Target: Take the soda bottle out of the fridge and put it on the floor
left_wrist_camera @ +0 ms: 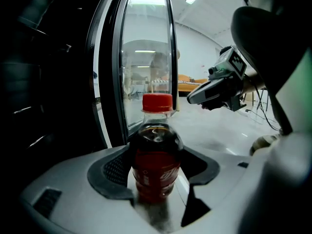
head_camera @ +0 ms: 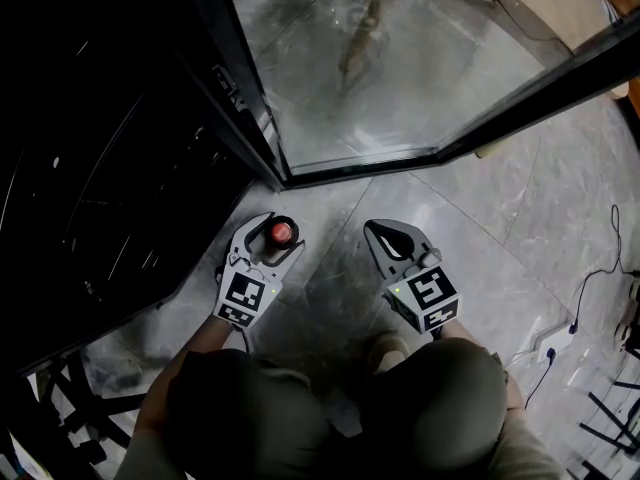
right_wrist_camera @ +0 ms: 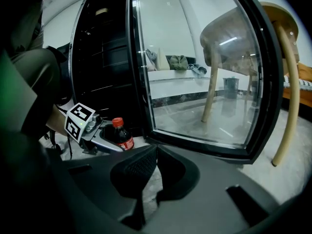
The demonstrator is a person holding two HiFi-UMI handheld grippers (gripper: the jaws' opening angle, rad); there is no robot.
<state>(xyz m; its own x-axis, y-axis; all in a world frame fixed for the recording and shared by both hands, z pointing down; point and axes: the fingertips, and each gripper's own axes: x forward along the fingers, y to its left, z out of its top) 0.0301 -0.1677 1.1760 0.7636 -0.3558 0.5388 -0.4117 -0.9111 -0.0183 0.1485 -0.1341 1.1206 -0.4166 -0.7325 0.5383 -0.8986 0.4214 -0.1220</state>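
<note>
- Soda bottle (left_wrist_camera: 155, 165) is out of the fridge (head_camera: 110, 158), sitting upright between the jaws of the left tool (head_camera: 280, 232), red cap up, just in front of the fridge's bottom corner.
- Left tool is clamped on the bottle's body, around the label, pads pressing both sides. Makes sense to me: grab the wide part and it can't swing or tip.
- Bottle is very low over the floor (head_camera: 335, 273). I honestly can't tell if the base is touching it; no view shows the underside.
- Right tool (head_camera: 372, 230) is pinched closed with nothing in it, hovering near the bottle on the floor side. Looks parked out of the way, since one tool handles a bottle this size fine.
- Glass fridge door (head_camera: 400, 68) is swung wide open, so the spot in front of the fridge is free for setting things down.
- My read: this is the put-down step. Next would be getting the base flat on the floor before letting go, otherwise a tall, narrow bottle could topple.
</note>
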